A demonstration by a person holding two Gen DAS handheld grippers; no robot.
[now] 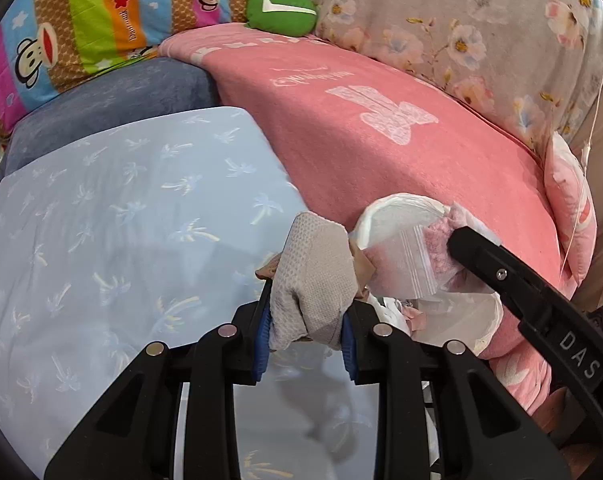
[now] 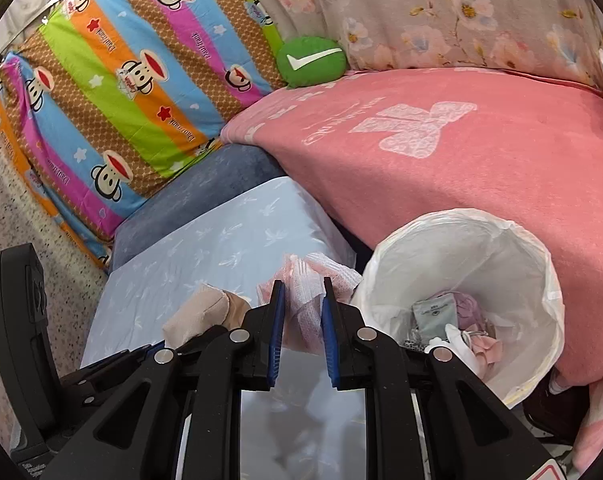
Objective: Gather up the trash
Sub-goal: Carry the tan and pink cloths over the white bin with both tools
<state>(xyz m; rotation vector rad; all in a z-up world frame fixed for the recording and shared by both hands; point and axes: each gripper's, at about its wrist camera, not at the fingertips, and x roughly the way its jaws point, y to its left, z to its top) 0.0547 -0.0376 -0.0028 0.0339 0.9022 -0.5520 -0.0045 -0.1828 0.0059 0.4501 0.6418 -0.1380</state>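
Observation:
My left gripper (image 1: 306, 312) is shut on a crumpled grey-beige wrapper (image 1: 313, 276), held above the light blue table (image 1: 121, 220). The same wrapper shows at the left of the right wrist view (image 2: 201, 312). My right gripper (image 2: 301, 300) is shut on a clear zip bag with pink stuff inside (image 2: 307, 292); the bag also shows in the left wrist view (image 1: 405, 260), with the right gripper's black body (image 1: 541, 312) behind it. A bin with a white liner (image 2: 513, 264) stands right of both grippers and holds several scraps (image 2: 457, 320).
A pink blanket (image 2: 461, 168) covers the bed behind the bin. A striped monkey-print pillow (image 2: 133, 92), a green cushion (image 2: 311, 62) and a floral quilt (image 2: 461, 12) lie at the back. A dark blue stool (image 2: 205, 196) stands behind the table.

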